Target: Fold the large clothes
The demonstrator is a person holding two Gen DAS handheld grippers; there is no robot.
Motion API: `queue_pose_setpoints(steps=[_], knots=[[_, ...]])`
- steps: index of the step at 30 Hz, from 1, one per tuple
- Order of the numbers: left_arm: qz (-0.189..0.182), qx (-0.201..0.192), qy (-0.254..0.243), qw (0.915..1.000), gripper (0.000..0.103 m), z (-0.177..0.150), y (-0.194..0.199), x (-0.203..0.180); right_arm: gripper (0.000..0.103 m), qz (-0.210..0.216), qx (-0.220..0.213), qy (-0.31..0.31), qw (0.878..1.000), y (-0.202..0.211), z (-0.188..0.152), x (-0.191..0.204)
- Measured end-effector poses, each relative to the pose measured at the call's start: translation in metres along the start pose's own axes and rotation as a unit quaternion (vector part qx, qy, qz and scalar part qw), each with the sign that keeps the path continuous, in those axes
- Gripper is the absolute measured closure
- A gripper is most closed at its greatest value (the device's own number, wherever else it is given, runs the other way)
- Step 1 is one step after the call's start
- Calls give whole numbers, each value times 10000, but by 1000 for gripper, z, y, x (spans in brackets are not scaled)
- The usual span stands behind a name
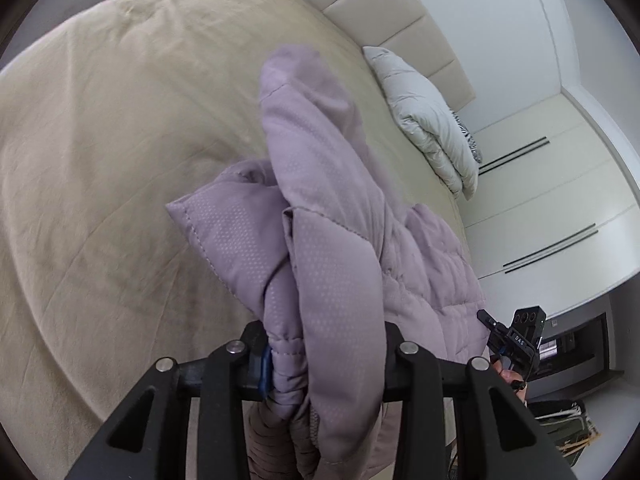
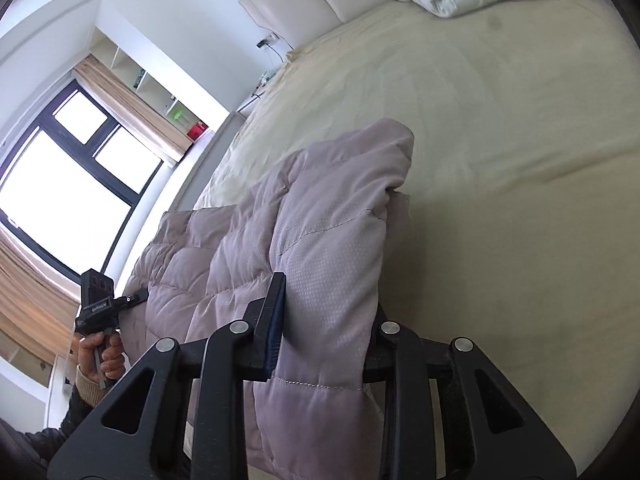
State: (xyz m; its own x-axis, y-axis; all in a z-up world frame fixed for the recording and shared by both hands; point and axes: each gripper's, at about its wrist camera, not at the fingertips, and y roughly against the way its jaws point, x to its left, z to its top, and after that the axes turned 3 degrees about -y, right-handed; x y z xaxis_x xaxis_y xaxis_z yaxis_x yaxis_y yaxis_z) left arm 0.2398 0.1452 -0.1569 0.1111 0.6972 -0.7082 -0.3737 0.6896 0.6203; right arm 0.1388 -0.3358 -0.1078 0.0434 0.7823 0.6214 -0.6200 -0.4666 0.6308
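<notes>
A large mauve quilted jacket (image 1: 320, 208) hangs above the beige bed (image 1: 100, 140), held up between both grippers. My left gripper (image 1: 320, 344) is shut on a bunched part of the jacket, which fills the gap between its fingers. My right gripper (image 2: 326, 320) is shut on another edge of the jacket (image 2: 320, 232), with the padded cloth draped over its fingers. The right gripper also shows in the left wrist view (image 1: 516, 340) at the lower right, and the left gripper in the right wrist view (image 2: 100, 300) at the lower left.
A folded white duvet (image 1: 432, 120) lies at the head of the bed by the padded headboard (image 1: 400, 12). White wardrobe doors (image 1: 560, 200) stand beside the bed. A large window (image 2: 68, 184) with curtains and wall shelves (image 2: 160, 92) is on the other side.
</notes>
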Motion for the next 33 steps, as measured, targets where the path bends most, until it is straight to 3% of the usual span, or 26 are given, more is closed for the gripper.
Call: queue_pose_setpoints(steps=[2, 4, 7, 9, 10, 11, 13, 15, 19, 21, 24, 28, 31, 33], knots=[[-112, 51, 286, 9995, 58, -7, -8, 29, 76, -133, 17, -342, 9993, -11, -10, -21], [-280, 53, 573, 9980, 54, -8, -15, 45, 76, 41, -17, -894, 9960, -20, -21, -49], [-100, 68, 383, 9992, 48, -6, -20, 41, 75, -200, -55, -959, 9952, -36, -32, -59], [-168, 98, 399, 9990, 41, -4, -25, 46, 74, -175, -113, -1169, 9929, -43, -36, -61], [-276, 119, 550, 9980, 40, -5, -27, 52, 71, -169, -142, -1272, 9916, -47, -39, -61], [-383, 126, 663, 9970, 38, -8, -27, 58, 59, -232, -142, -1313, 9910, -51, -40, -64], [-409, 93, 668, 9969, 37, -11, -25, 58, 46, -416, -72, -1321, 9903, -58, -46, -72], [-211, -6, 583, 9981, 32, -16, -12, 56, 46, -260, -131, -1527, 9878, -57, -49, -80], [127, -300, 548, 9980, 29, -27, 29, 52, 44, -368, -427, -1538, 9865, -34, -54, -71], [315, -554, 481, 9968, 29, -31, 57, 49, 44, -527, -621, -1483, 9856, -14, -55, -69], [982, -1004, 52, 9901, 29, -32, 92, 25, 44, -974, -996, -1356, 9809, 23, -55, -62], [1149, -1161, -932, 9822, 29, -29, 89, -42, 44, -734, -1208, -681, 9876, 38, -47, -5], [1293, -1101, -1569, 9729, 28, -26, 53, -84, 44, -475, -843, 203, 9951, 6, -39, 64], [1407, -1002, -1568, 9724, 28, -21, 25, -86, 44, -240, -540, 589, 9965, -24, -36, 101]])
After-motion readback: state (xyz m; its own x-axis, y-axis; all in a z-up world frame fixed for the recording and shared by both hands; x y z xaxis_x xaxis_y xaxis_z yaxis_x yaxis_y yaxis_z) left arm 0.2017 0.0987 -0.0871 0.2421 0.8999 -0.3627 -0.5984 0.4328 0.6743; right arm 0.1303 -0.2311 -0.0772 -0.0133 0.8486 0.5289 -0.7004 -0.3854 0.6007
